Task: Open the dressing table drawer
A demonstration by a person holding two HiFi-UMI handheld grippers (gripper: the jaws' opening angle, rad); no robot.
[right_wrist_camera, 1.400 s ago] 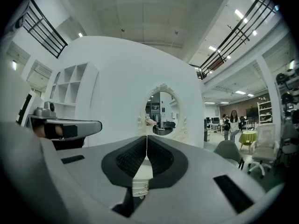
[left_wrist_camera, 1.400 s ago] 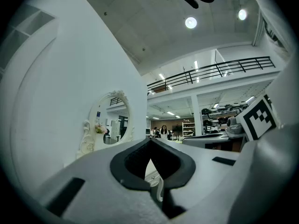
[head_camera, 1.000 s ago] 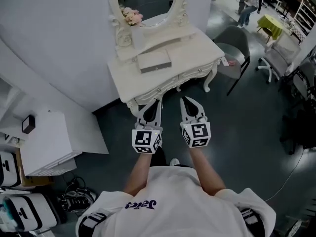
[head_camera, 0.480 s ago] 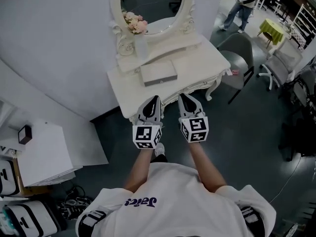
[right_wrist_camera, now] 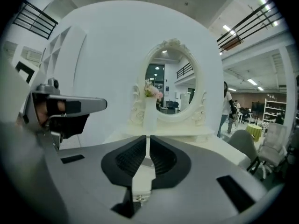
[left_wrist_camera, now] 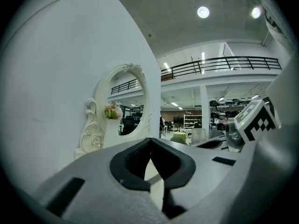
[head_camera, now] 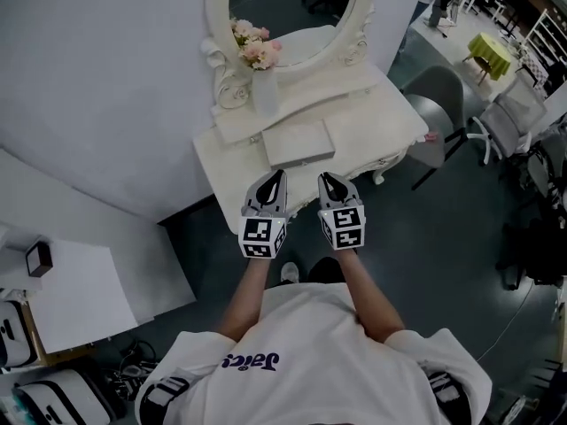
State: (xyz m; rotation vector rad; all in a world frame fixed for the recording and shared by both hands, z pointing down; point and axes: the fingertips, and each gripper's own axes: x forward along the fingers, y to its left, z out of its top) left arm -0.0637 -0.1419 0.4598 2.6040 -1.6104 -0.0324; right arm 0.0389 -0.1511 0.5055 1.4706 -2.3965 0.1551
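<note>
The cream dressing table (head_camera: pixel 376 113) stands against the wall, with an oval mirror (head_camera: pixel 292 7) and a vase of pink flowers (head_camera: pixel 255 50) on it. A flat pale box (head_camera: pixel 299 143) lies on its top. My left gripper (head_camera: pixel 277 178) and right gripper (head_camera: pixel 325 180) are side by side over the table's front edge, both shut and empty. They cover most of the drawer fronts in the head view. In the right gripper view the right gripper (right_wrist_camera: pixel 147 139) points at the mirror (right_wrist_camera: pixel 174 85) and vase (right_wrist_camera: pixel 150 113). The left gripper (left_wrist_camera: pixel 150 142) has its pads together.
A grey chair (head_camera: pixel 443 113) stands just right of the table, with more chairs and a yellow-covered table (head_camera: pixel 489 51) beyond. A white cabinet (head_camera: pixel 71 299) sits at the left by the curved white wall. Dark floor lies under the person.
The person has come closer to the dressing table. Both grippers moved forward together, from short of the table to over its front edge, and stayed shut.
</note>
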